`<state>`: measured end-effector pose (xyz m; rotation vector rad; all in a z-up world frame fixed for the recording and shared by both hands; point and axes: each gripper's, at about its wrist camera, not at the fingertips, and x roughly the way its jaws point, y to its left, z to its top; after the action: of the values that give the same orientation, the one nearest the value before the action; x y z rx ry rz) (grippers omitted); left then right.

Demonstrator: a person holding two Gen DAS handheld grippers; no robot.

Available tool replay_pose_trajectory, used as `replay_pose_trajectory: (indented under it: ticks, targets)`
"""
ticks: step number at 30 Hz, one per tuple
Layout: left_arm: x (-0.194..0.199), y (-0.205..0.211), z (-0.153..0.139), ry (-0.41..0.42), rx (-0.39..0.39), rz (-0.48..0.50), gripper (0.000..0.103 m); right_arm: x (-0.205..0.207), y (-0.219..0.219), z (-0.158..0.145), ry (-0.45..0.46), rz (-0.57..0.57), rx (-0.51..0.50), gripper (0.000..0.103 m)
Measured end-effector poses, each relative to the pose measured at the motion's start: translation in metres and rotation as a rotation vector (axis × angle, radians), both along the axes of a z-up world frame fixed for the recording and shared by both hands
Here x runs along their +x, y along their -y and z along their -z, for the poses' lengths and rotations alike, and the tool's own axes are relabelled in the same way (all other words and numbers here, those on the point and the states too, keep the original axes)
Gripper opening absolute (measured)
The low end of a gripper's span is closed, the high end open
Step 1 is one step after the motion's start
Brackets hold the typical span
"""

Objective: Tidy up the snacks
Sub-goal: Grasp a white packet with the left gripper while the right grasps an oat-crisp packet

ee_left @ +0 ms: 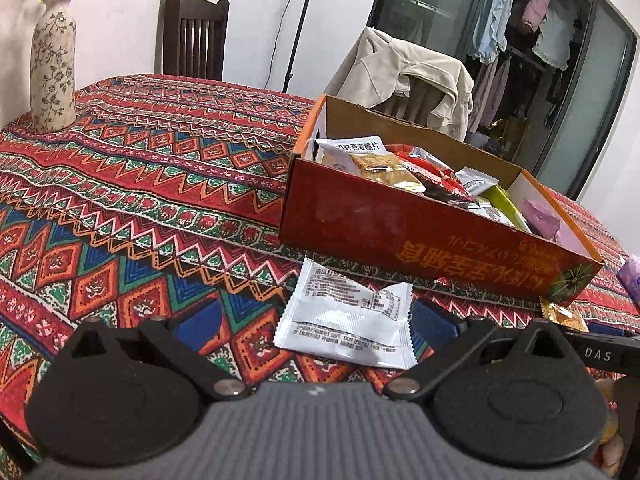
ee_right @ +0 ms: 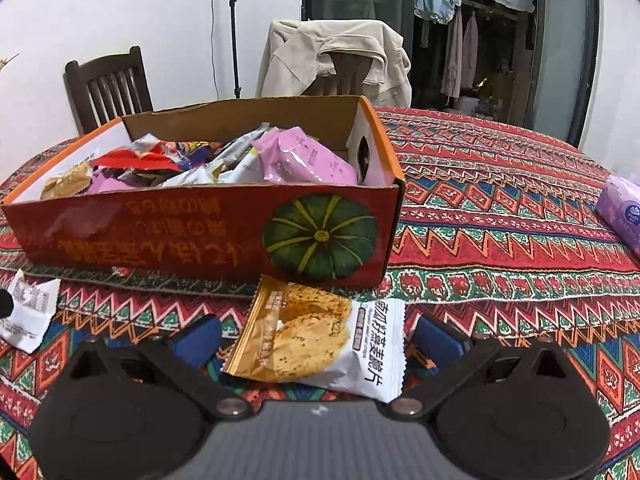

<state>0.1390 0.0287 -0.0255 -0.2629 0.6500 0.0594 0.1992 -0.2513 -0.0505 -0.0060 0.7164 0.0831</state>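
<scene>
A red cardboard box [ee_left: 400,236] [ee_right: 192,236] with a pumpkin picture stands on the patterned tablecloth, holding several mixed snack packets. Just in front of it lies a white snack packet [ee_left: 344,316], printed side down, between the wide-apart blue fingers of my left gripper [ee_left: 316,320], which is open. In the right wrist view a gold-and-white cracker packet [ee_right: 316,344] lies flat between the fingers of my right gripper [ee_right: 320,340], also open and not touching it. The white packet [ee_right: 28,316] shows at that view's left edge. The gold packet [ee_left: 560,314] peeks out by the box corner.
A flowered vase [ee_left: 52,68] stands at the table's far left. A purple tissue pack [ee_right: 624,212] lies to the right. A dark wooden chair [ee_left: 192,36] and a chair draped with a beige jacket [ee_right: 336,60] stand behind the table.
</scene>
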Motion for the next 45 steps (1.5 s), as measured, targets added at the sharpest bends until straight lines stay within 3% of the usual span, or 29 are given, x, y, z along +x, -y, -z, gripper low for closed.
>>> replay_pose_trajectory:
  ticks: [5, 7, 12, 15, 25, 40, 45]
  targets:
    - [0.000, 0.000, 0.000, 0.002, 0.001, -0.001, 0.103, -0.002, 0.002, 0.000, 0.007, -0.019, 0.011, 0.103]
    - [-0.002, 0.000, 0.000, 0.003, 0.001, -0.002, 0.103, -0.004, 0.002, 0.000, 0.017, -0.013, 0.011, 0.098]
    - [-0.002, 0.002, -0.001, 0.003, 0.015, 0.006, 0.103, -0.011, 0.004, -0.003, 0.053, -0.016, 0.020, 0.071]
    - [-0.002, 0.003, -0.001, 0.002, 0.020, 0.002, 0.103, -0.015, 0.005, -0.004, 0.062, -0.028, 0.019, 0.065]
    - [0.002, 0.010, 0.002, -0.011, 0.078, -0.007, 0.103, -0.026, 0.007, -0.011, 0.121, -0.034, 0.025, 0.062]
    - [0.032, 0.052, 0.002, -0.103, 0.254, 0.034, 0.103, -0.037, 0.008, -0.018, 0.165, -0.084, 0.044, 0.062]
    - [0.038, 0.046, 0.010, -0.123, 0.225, -0.005, 0.103, -0.041, 0.007, -0.021, 0.184, -0.100, 0.049, 0.062]
